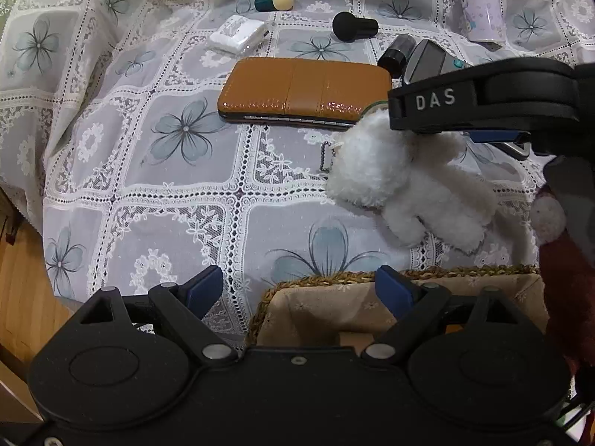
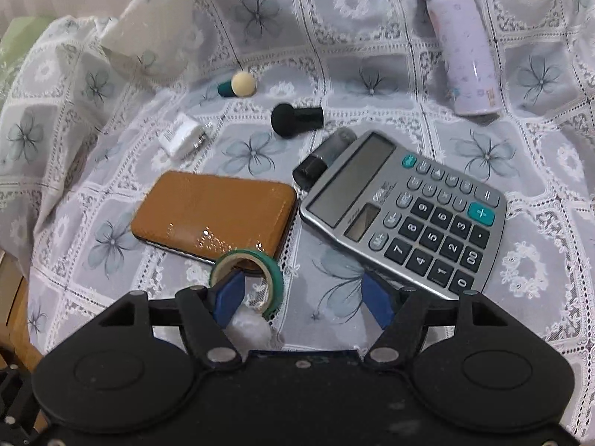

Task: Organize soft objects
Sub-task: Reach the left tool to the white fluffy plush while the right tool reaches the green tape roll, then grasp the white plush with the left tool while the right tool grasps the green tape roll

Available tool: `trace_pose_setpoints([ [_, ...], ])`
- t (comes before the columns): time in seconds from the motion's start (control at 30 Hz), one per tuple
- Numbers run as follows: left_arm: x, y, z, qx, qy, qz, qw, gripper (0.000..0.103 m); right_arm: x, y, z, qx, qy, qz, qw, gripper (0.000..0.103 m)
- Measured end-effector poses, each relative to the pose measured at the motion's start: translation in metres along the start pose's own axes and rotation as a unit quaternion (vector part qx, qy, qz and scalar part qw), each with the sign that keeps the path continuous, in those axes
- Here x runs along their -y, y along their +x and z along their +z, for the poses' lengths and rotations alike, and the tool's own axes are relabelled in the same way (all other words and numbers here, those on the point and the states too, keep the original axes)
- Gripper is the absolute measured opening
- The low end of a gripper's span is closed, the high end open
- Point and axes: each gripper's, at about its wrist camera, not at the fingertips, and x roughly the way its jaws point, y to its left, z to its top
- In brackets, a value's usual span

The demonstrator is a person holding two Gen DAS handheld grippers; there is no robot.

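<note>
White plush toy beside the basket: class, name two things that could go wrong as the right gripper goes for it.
1. The green tape roll leans right at the open right gripper and could get caught in the jaws with the white plush toy.
2. The toy's chain trails toward the brown case and might snag before reaching the basket.

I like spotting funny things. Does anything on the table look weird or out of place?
Yes. The purple bottle lies tipped on its side. The calculator sits crooked, propped on a small black tube. The tablecloth is bunched up at the back corner. Nothing looks spilled or broken.
</note>
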Motion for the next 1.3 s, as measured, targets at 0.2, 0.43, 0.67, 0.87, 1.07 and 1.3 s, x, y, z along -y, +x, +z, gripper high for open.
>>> trace_pose_setpoints([
  [0.2,0.002,0.000,0.000,0.005,0.007,-0.011,0.9999,0.087,0.005,0.009,0.002,-0.013,0.021,-0.023,0.999,0.069],
  [0.43,0.009,0.002,0.004,0.011,0.015,-0.027,0.9995,0.087,0.016,0.004,0.000,-0.001,0.047,-0.063,0.997,0.069],
  [0.67,0.019,0.002,0.008,0.015,0.017,-0.053,0.9983,0.087,0.032,-0.007,-0.002,0.010,0.071,-0.077,0.994,0.069],
  [0.87,0.028,0.003,0.016,0.028,0.008,-0.075,0.9968,0.088,0.049,-0.030,-0.001,0.033,0.095,-0.067,0.993,0.069],
  [1.07,0.035,0.003,0.025,0.037,-0.006,-0.107,0.9936,0.091,0.067,-0.041,-0.003,0.039,0.119,-0.063,0.990,0.069],
  [1.3,0.037,0.013,0.037,0.041,-0.035,-0.102,0.9934,0.093,0.078,-0.045,-0.011,0.034,0.136,-0.056,0.989,0.069],
])
